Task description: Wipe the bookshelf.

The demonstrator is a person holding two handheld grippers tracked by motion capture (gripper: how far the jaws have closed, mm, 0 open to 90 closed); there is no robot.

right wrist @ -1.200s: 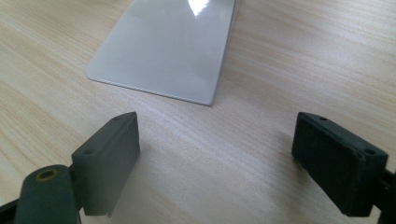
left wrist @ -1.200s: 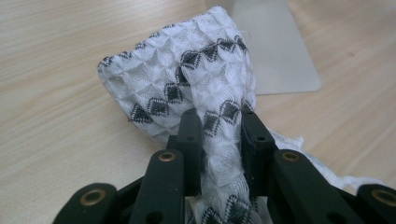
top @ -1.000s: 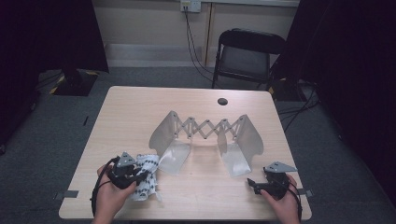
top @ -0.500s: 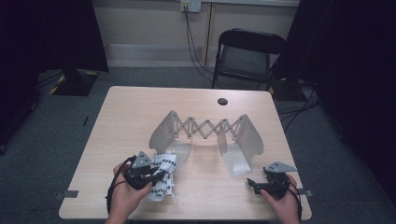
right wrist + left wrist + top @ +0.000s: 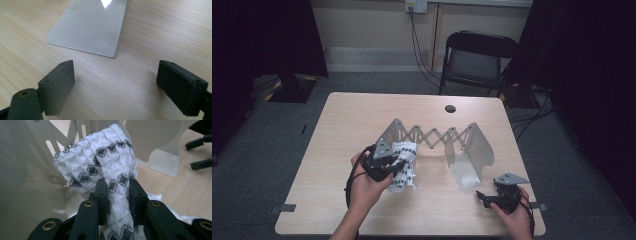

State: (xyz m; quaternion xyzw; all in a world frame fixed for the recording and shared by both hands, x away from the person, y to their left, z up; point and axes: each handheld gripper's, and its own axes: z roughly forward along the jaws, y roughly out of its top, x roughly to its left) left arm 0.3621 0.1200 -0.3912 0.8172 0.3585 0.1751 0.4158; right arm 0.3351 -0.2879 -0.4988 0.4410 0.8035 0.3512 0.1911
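The left gripper (image 5: 388,167) is clamped on a white cloth with black diamonds (image 5: 100,167) — in the left gripper view its two black jaws pinch a bunched fold of the fabric between them, narrow but not fully together, and the rest of the cloth rises in a soft hump beyond the tips. From above, that cloth (image 5: 404,165) hangs off the gripper at the near side of the left end plate of the grey accordion rack (image 5: 432,136), some of it trailing toward the tabletop (image 5: 362,112).

What matters for the next move is that the rack lies straight ahead of the cloth: the left plate stands just beyond and beside the hump, and the scissor lattice runs away to the right of it, crosswise to the line the gripper points along. My guess is the cloth is meant to go over or into that left end, so the carry is short and forward, with a lift to clear the plate's edge.

The right gripper (image 5: 492,196) sits well apart, near the rack's right end plate, low over the tabletop. Its jaws stand wide with nothing between them — bare wood and the corner of that plate's foot (image 5: 87,25) ahead. The left hand is plainly the nearer one.
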